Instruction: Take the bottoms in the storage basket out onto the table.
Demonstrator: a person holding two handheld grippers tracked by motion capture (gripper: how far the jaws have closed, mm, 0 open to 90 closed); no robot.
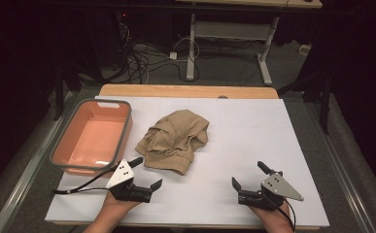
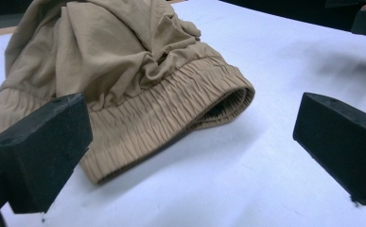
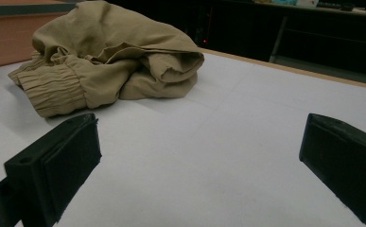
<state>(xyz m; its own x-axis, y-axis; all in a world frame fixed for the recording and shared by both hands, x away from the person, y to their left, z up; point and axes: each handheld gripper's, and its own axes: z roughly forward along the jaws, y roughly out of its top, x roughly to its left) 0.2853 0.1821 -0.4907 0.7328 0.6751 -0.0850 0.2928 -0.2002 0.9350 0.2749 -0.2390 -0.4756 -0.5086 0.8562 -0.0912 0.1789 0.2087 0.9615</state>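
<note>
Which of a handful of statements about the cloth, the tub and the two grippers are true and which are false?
1. The tan garment lies crumpled on the white table. True.
2. The garment sits inside the orange tub. False: it lies on the table beside the tub, which holds nothing.
3. The left gripper has its jaws open. True.
4. The right gripper is clamped on the garment's elastic band. False: its jaws are open and apart from the cloth.
5. The tub stands to the left of the garment. True.
</note>
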